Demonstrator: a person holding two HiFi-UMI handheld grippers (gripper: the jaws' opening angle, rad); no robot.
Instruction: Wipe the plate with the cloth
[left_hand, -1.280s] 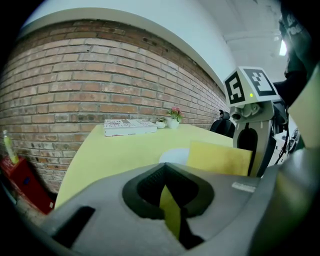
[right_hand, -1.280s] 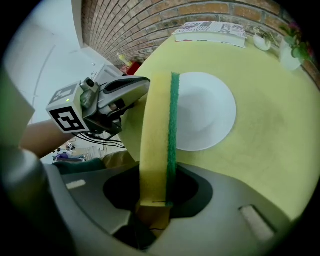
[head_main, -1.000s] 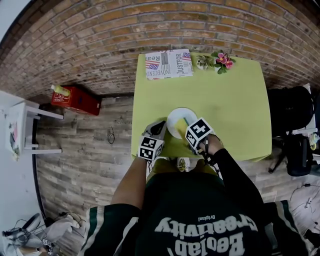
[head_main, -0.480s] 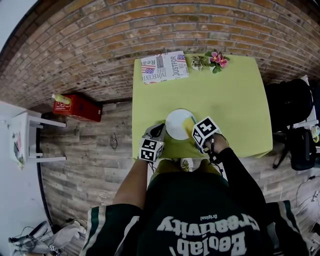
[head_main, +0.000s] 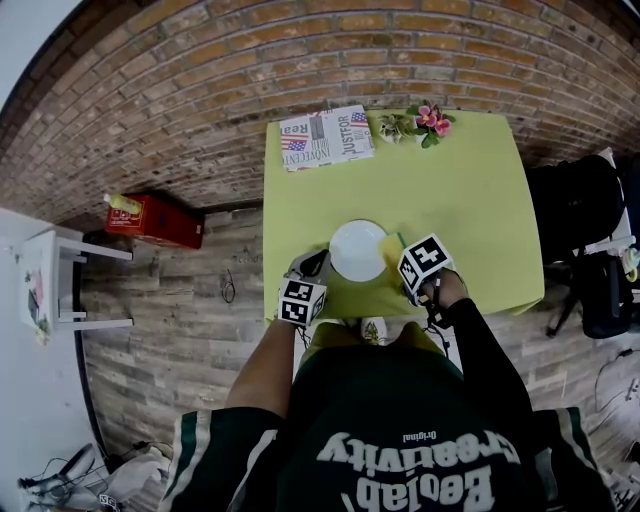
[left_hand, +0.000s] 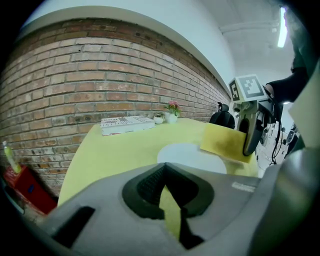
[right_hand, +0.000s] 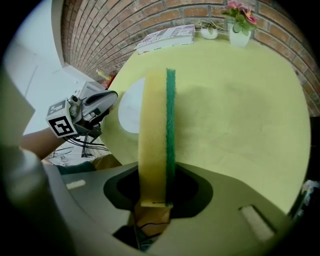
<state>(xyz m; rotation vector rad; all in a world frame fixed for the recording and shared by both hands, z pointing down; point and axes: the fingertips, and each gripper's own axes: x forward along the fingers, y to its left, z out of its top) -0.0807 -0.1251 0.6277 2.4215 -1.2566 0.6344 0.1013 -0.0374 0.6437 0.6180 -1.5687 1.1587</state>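
Now my right claw (head_main: 402, 258), clamped on the sponge (right_hand: 156, 125), should press flat across the plate (head_main: 358, 250) mid-frame; left claw (head_main: 315, 265) closed, empty.

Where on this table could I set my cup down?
Bare: the right half of the yellow-green table, from the pink potted flowers to the near edge, and the strip between the folded newspaper and round white plate. Crowded: the near edge, where the left hand-held gripper and right hand-held gripper flank the plate.
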